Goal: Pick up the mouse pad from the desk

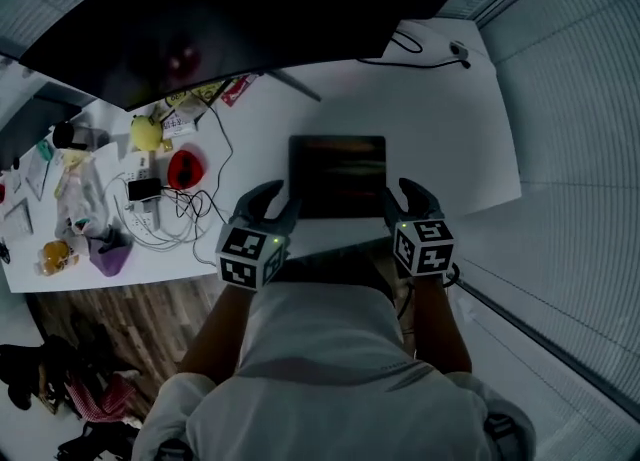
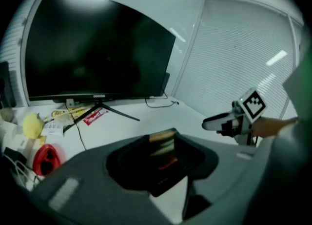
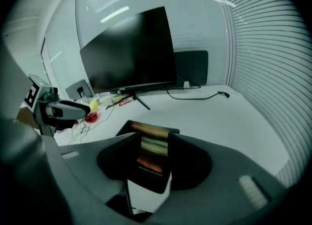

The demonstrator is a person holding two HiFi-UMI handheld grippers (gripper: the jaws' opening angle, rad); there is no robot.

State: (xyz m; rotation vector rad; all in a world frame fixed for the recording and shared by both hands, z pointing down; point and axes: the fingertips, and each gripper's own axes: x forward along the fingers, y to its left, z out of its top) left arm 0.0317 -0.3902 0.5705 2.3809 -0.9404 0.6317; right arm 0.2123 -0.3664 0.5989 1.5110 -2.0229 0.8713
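Dark mouse pad (image 1: 337,174), one, left gripper (image 1: 275,204), right gripper (image 1: 401,201)

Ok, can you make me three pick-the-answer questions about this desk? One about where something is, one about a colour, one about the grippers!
1. Where is the mouse pad?
A. flat on the desk, in front of the monitor
B. on top of the monitor
C. under the desk

2. What colour is the desk?
A. brown
B. white
C. green

3. How are the left gripper and right gripper?
A. both shut
B. both open
C. one open, one shut

Answers:
1 A: it lies on the desktop, by the grippers.
2 B: the top is plain white.
3 B: each gripper view shows its jaws apart.
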